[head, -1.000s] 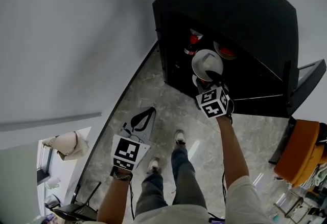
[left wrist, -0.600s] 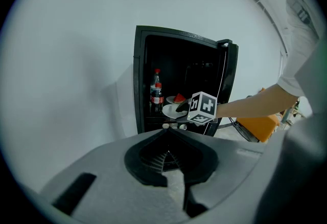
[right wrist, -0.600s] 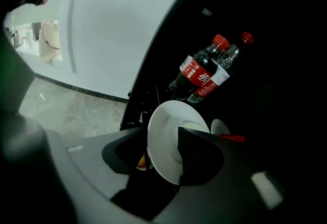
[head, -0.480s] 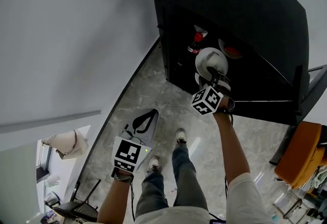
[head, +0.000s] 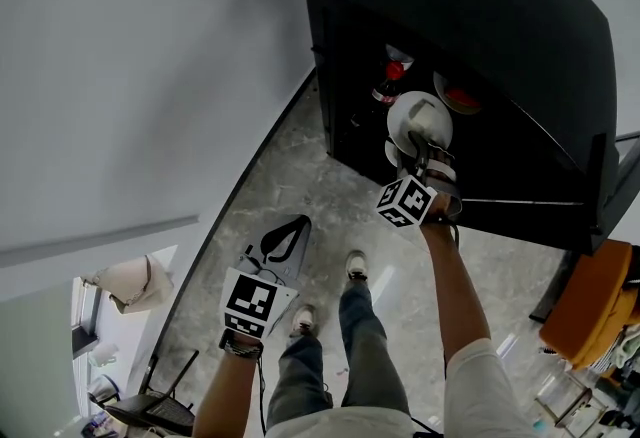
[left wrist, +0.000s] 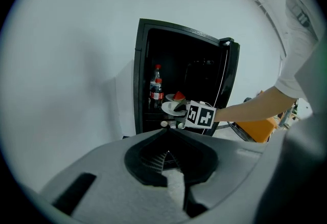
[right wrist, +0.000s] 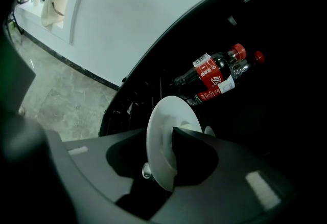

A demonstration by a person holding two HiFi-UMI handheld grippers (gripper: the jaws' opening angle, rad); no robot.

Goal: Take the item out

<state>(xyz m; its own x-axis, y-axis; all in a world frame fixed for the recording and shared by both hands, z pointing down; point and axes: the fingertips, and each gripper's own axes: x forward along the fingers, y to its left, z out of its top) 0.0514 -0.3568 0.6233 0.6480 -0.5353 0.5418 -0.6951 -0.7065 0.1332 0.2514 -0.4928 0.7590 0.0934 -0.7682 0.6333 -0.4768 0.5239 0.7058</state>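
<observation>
The right tongs (right wrist: 159, 138) have the plate (right wrist: 161, 113) edge-on between their jaws, which are closing. In the right gripper view the right-hand jaw lies against the plate's face, while a dark gap shows between the plate and the other jaw. The plate sits at the centre of that view, at the mouth of the cabinet (head: 480, 16). In the head view it is the white disc just above the tongs' cube (head: 405, 203), right of centre in the upper half. The left tongs (left wrist: 166, 135) are narrow, tips together with nothing between them. They hang at the lower left of the head view, well apart from the cabinet and pointed toward it.

Past the plate, two bottles (right wrist: 217, 72) with red labels and red caps stand side by side deeper in the cabinet, at the upper right of the right gripper view. A second plate (left wrist: 177, 97) with something red on it sits behind the first, just right of the bottles in the left gripper view. The cabinet is black, its door (left wrist: 228, 85) swung open at the right. It stands against a pale wall (head: 130, 76) on a grey marbled floor (head: 300, 166). The person's shoes (head: 355, 266) show at lower centre of the head view, and something orange (head: 590, 301) at its lower right edge.
</observation>
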